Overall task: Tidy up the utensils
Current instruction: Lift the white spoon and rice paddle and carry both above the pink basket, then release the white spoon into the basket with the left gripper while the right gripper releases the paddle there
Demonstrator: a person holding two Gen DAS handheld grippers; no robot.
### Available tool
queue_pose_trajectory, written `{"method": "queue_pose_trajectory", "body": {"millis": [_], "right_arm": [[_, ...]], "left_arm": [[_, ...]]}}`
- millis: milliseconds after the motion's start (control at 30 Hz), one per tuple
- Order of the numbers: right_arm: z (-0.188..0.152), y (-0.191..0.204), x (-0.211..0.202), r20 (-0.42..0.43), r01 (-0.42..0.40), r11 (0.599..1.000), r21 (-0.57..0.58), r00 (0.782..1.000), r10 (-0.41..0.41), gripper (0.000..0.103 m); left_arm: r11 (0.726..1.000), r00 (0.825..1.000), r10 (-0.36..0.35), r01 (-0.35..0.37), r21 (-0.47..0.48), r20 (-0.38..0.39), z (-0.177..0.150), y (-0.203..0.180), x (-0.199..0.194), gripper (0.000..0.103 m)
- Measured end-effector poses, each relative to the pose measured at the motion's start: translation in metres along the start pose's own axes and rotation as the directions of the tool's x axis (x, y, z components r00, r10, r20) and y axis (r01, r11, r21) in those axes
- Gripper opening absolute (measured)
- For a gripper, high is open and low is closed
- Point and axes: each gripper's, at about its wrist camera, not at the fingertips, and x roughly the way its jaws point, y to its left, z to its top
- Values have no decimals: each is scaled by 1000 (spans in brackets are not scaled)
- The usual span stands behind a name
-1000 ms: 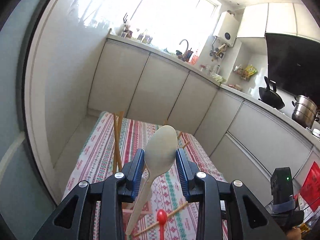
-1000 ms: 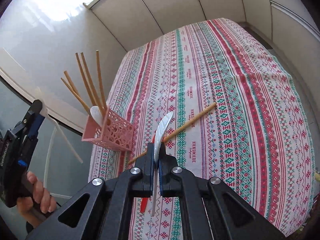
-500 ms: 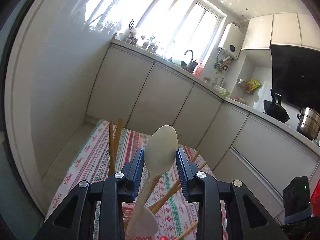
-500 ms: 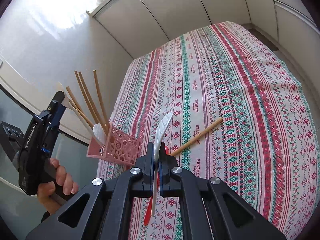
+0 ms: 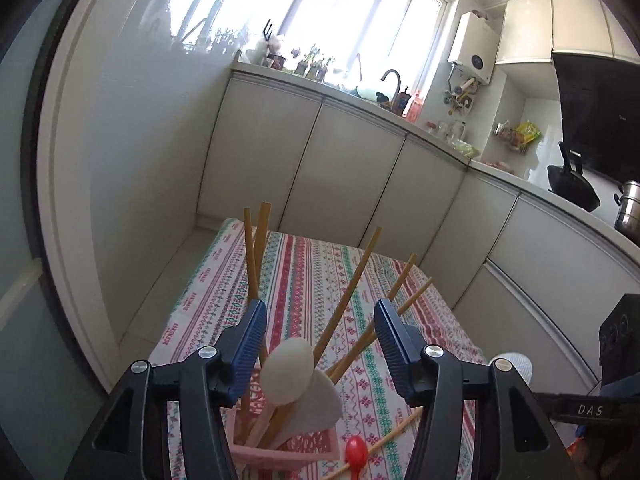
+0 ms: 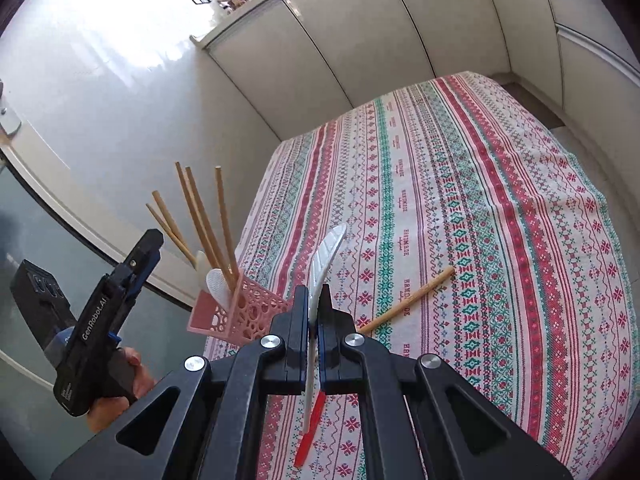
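My left gripper (image 5: 320, 336) is open and empty above the pink lattice holder (image 5: 280, 456). A cream spoon (image 5: 286, 372) stands in the holder with several wooden chopsticks (image 5: 348, 296) and a white scoop (image 5: 316, 404). My right gripper (image 6: 314, 316) is shut on a white ribbed spoon (image 6: 326, 256), held above the striped tablecloth (image 6: 480, 200). The holder (image 6: 248, 312) is to its left, with the left gripper (image 6: 140, 256) beside it. A red spoon (image 6: 308, 436) and one chopstick (image 6: 408, 300) lie on the cloth.
White cabinets (image 5: 360, 184) line the far side and right of the table. The wall and a glass panel (image 6: 40, 240) are close on the left. The red spoon (image 5: 356, 450) and a chopstick (image 5: 400, 430) lie beside the holder.
My left gripper moved over the holder, opened and let go of the cream spoon, which now stands in the holder. My right gripper kept its hold on the white spoon.
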Motion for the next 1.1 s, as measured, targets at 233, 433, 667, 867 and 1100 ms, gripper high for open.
{"method": "queue_pose_trajectory", "body": {"millis": [233,433,667,867,1100], "right_arm": [[7,40,-14,111,-56,996,-76,992,64,3],[6,86,-19,207,-49,985,-167,975,84,3],[4,138,-6,269,-11,955,-297,958,95,3],[-1,165,32,262,16,932,-363,961,86,3],[-11,168,73,278,92,926,-366,960,14,3]], "left_arm": [[997,991,66,-69,-20,-112,1,0,-30,74],[991,971,117,-129,-46,-211,2,18,-50,85],[949,900,257,-303,-83,-353,-1,59,-61,88],[904,814,337,-420,-79,-473,-15,83,-47,88],[902,797,333,-424,-74,-504,-21,88,-43,88]]}}
